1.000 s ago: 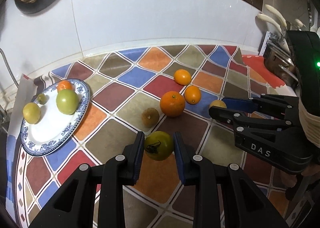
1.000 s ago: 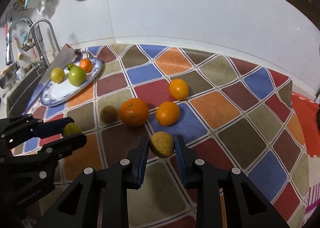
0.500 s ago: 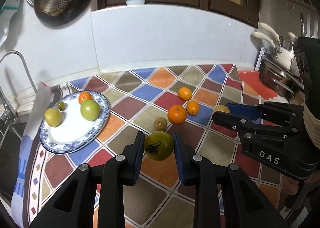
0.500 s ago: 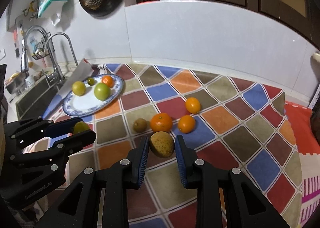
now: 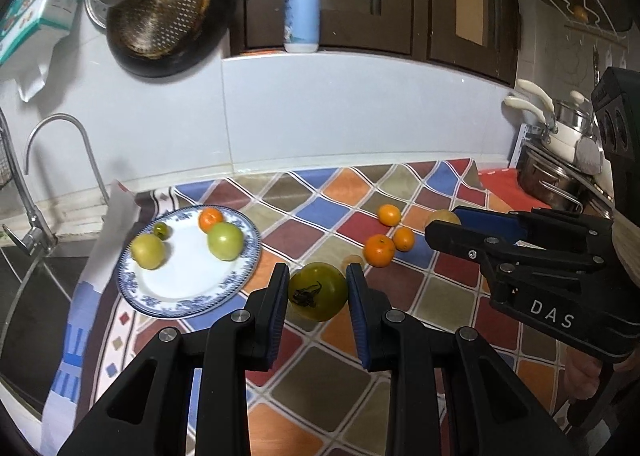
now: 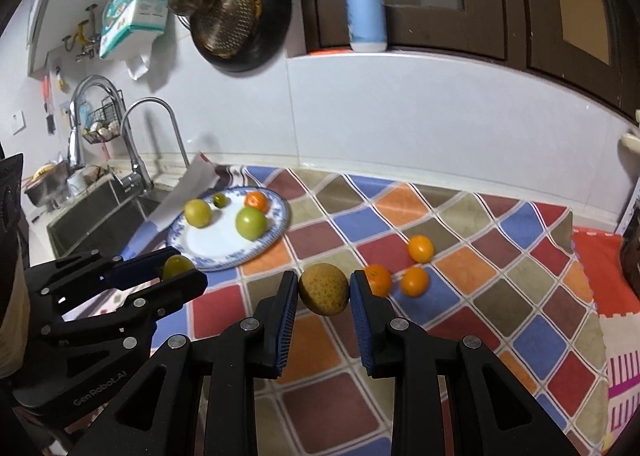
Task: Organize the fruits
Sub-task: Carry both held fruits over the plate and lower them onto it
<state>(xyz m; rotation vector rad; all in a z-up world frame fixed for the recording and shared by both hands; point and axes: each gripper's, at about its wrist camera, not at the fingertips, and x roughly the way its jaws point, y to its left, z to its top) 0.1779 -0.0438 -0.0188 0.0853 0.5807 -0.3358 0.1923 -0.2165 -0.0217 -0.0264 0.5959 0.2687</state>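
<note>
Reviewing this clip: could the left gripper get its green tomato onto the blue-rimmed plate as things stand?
Probably yes. The left gripper is shut on the green tomato, raised just right of the blue-rimmed plate. Four fruits sit toward the plate's far side; its near white area looks bare. The right gripper is off to the other side.

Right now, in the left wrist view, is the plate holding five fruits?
No, the plate holds four: two green fruits, a small orange one and a tiny dark green one.

Plate left of oranges
</note>
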